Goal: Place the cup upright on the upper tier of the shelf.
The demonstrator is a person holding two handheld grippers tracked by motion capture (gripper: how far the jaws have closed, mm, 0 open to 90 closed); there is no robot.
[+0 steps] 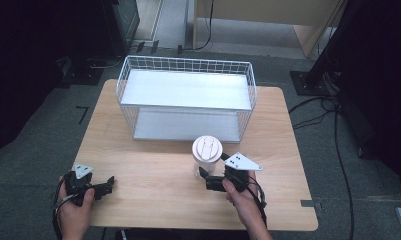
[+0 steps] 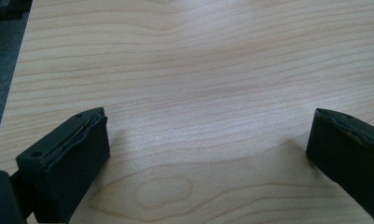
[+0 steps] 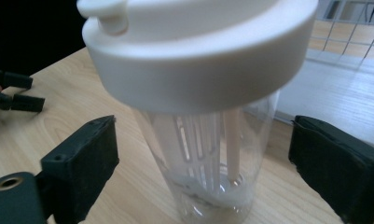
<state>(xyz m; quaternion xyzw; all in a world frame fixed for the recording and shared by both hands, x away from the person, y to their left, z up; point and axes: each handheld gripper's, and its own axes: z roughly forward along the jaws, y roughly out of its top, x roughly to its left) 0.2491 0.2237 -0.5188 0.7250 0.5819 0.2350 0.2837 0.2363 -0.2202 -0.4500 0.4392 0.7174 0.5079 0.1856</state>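
Cup (image 1: pixel 207 155) stands upright, long axis vertical, near table (image 1: pixel 153 185) centre, just before the wire basket (image 1: pixel 185 95). My right gripper (image 3: pixel 203 163) spreads wide around it, cup dead at 12 o'clock between the jaws, untouched. My left gripper (image 1: pixel 105 186) idles agape at 9 o'clock, well apart.

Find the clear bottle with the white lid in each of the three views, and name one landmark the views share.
High view: the bottle stands on the table just in front of the wire rack, by the right gripper.
Left gripper view: bare tabletop between open jaws.
Right gripper view: the bottle fills the centre, between open jaws.
Shared landmark: the wooden table.
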